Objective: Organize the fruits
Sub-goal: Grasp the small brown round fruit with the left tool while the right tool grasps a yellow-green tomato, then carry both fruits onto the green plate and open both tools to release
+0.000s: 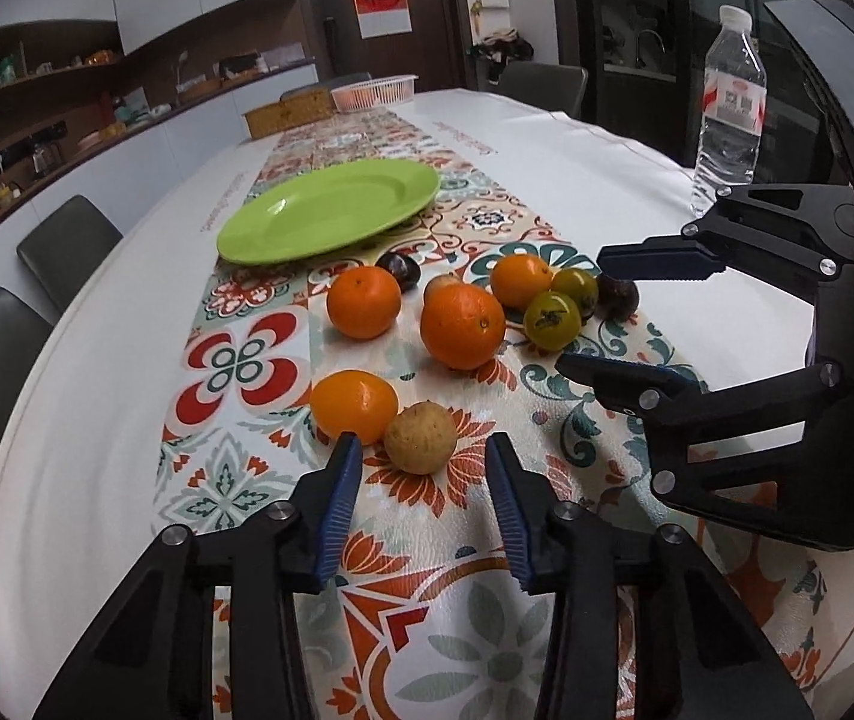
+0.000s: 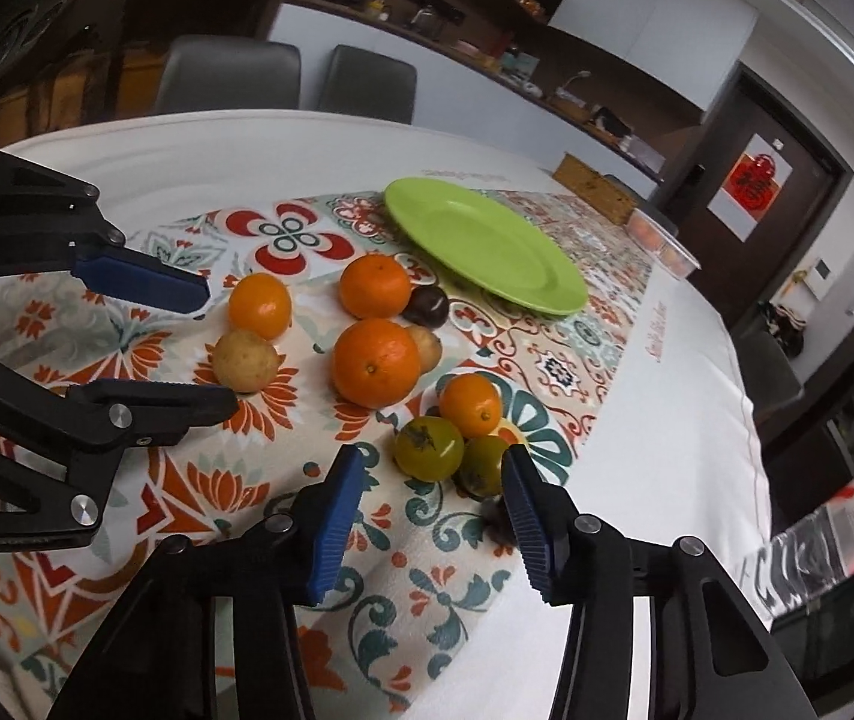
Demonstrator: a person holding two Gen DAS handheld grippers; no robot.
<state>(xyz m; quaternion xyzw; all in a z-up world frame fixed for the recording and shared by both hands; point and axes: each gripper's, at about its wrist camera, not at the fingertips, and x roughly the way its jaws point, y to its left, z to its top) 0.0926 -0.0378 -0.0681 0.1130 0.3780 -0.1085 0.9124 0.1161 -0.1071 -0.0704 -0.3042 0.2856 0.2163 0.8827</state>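
Both tongs hang spread wide over the surface with nothing between their fingers. My left tongs [image 1: 422, 447] sit low over the patterned runner [image 1: 235, 360], with a brown round fruit [image 1: 420, 437] just ahead of the tips and a small orange [image 1: 354, 405] touching it on the left side. My right tongs [image 2: 432, 462] point at two green tomatoes [image 2: 429, 449] that sit against each other; a dark fruit [image 2: 496, 519] lies partly hidden behind the right finger.

In the middle of the runner I see a big orange [image 1: 463, 327] with a second brown fruit [image 1: 440, 285] tucked behind it, touching. Another orange [image 1: 364, 303] lies to its left, with a dark plum [image 1: 398, 270] just beyond. One more orange [image 1: 520, 281] rests against the tomatoes.

A green plate [image 1: 331, 210] lies on the runner past the fruit, toward the far edge of the surface, and nothing rests on it. A water bottle [image 1: 730, 108] stands near the right edge. A basket [image 1: 373, 91] and a wooden box [image 1: 289, 114] sit at the far end. All the fruit lies on the runner, near the plate.
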